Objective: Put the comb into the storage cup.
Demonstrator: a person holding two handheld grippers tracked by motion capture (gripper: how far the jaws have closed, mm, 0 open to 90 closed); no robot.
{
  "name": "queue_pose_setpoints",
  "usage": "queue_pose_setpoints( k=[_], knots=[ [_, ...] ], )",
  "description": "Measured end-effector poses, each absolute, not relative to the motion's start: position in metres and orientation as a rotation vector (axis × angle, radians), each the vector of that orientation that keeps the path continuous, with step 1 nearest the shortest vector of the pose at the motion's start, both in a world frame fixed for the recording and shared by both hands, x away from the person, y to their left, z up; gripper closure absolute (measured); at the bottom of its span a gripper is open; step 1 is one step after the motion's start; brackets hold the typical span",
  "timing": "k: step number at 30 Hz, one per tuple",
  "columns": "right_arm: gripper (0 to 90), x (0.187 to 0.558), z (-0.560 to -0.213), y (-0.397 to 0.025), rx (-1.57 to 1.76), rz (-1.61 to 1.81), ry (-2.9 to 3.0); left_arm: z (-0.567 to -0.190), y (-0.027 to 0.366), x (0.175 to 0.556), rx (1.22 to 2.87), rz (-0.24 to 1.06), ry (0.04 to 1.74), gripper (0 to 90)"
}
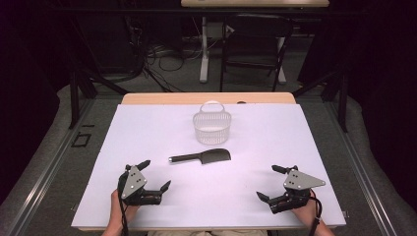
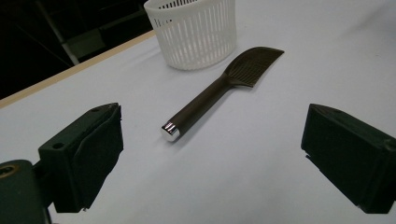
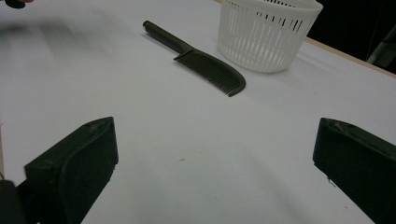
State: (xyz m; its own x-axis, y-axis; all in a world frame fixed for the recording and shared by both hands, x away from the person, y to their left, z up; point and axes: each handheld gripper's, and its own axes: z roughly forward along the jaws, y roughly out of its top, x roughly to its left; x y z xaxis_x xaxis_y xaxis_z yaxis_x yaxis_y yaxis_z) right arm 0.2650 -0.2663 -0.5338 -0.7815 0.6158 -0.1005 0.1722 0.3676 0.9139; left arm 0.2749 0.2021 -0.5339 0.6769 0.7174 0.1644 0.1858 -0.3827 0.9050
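I'm lining up my left gripper (image 1: 152, 174), jaws released like those of the right gripper (image 1: 274, 183), on the comb (image 1: 200, 157) lying just before the basket (image 1: 212, 127), aiming squarely across its handle.

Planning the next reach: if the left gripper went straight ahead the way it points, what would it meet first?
Most likely the comb: its silver-capped handle end lies nearest, between the open jaws of the left gripper. The white basket stands behind it. Depth is a judgement.
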Motion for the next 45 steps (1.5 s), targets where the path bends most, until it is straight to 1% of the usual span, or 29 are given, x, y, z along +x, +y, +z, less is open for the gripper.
queue_pose_setpoints(
  k=[30,45],
  knots=[
    [0.1,0.265,-0.534,-0.266,0.683,1.387,2.215,-0.524,0.19,0.304,1.974,0.661,0.711,5.8],
    [0.1,0.265,-0.535,-0.265,0.683,1.385,2.226,-0.52,0.188,0.321,2.002,0.635,0.727,1.3]
  ],
)
